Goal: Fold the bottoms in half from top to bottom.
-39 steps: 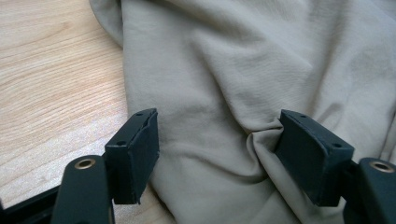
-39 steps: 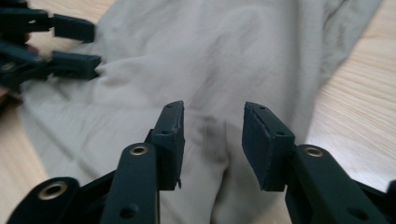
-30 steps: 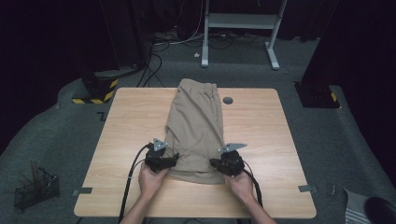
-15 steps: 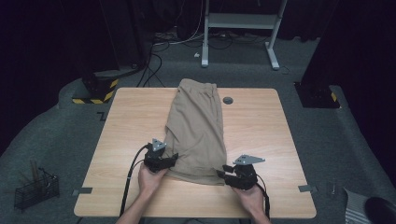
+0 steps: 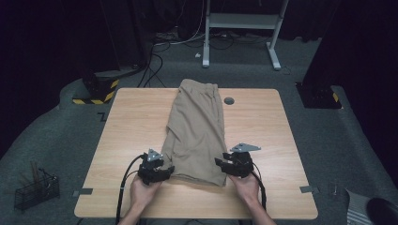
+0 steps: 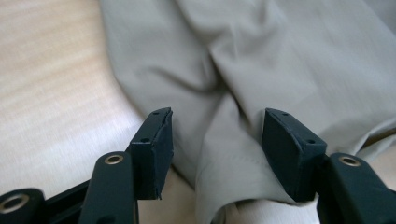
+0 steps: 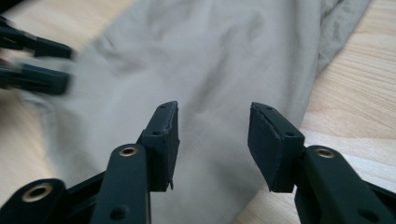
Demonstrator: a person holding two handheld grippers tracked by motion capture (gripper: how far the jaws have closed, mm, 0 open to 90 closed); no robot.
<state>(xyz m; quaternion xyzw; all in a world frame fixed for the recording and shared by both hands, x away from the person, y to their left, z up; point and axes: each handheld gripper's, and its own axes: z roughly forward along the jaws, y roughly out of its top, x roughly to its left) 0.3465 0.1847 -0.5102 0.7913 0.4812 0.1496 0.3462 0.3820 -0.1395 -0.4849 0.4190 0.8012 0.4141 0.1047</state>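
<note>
Right tool (image 5: 224, 164) returned; shorts (image 5: 197, 131) folded.

Left hand-held gripper (image 5: 165, 169): showing a black body, a grey three-cornered plate on top, a black cable trailing.
Right hand-held gripper (image 5: 220, 163): wearing the same black body and grey plate.
Jaws: showing brass-ringed screw holes and square black pads.
Forearms: showing no sleeves.

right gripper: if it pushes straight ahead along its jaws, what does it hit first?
Most likely the shorts: the right gripper has open jaws pointing over the tan cloth near its hem. Its height above the cloth is unclear.
</note>
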